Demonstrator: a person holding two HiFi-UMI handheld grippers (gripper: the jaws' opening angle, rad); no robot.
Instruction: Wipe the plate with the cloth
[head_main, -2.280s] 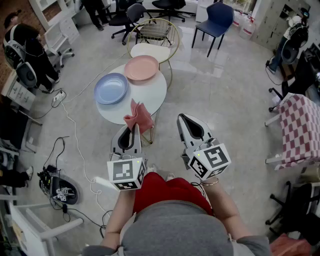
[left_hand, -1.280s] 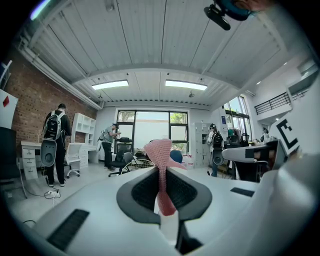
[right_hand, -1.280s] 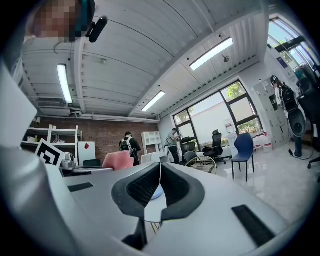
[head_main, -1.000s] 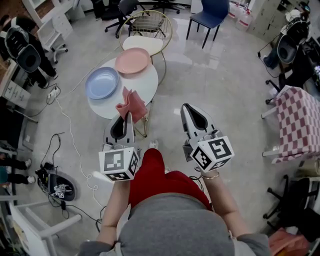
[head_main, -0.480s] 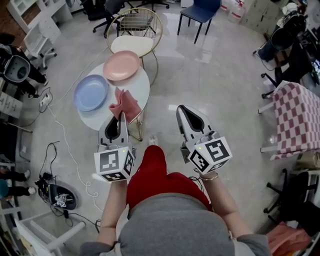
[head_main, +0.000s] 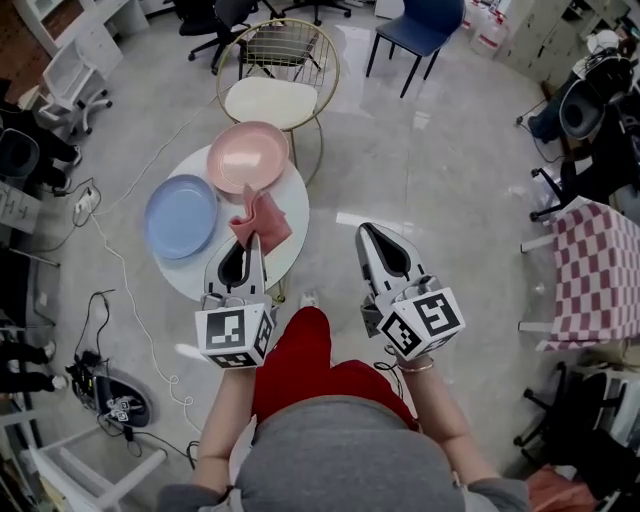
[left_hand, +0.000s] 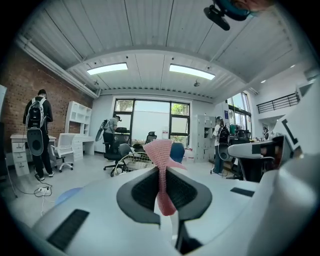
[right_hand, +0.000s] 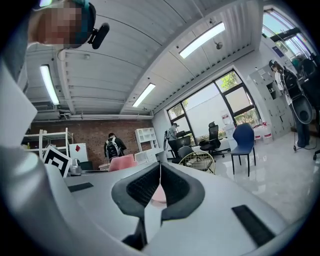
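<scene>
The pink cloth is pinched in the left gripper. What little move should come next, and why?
Probably ease the left gripper forward and down so the cloth lands on the pink plate. Its jaws are shut on the cloth, which is held up over the table, just short of that plate.

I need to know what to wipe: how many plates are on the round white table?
2. A pink plate on the far side, by the wire chair, and a blue plate nearer, to its left. The cloth hides a little tabletop.
</scene>
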